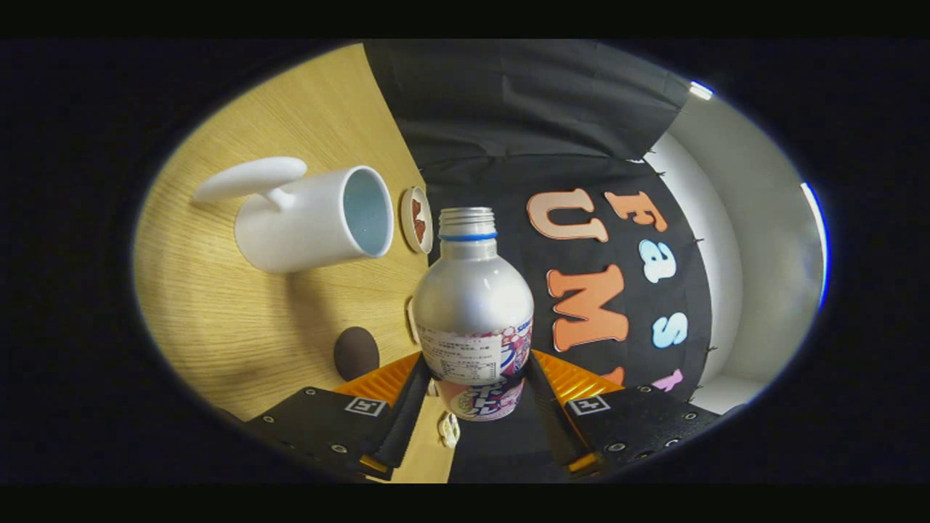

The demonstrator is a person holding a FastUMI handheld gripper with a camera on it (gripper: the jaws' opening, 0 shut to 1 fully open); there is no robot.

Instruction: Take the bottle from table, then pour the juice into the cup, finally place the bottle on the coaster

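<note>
My gripper is rolled onto its side, so the wooden table runs along one flank of the view. It is shut on a silver bottle with a printed label, both fingers pressing on its lower body. The bottle is tipped to about level with the table, its uncapped threaded mouth with a blue ring pointing away from the fingers. A white cup with a handle stands on the table beside the bottle's neck, its open mouth facing the bottle. A round coaster lies on the table just past the cup.
A dark brown oval object lies on the table near one finger. A small pale round thing peeks out from behind the bottle. The booth's black cloth wall and a white wall stand beyond.
</note>
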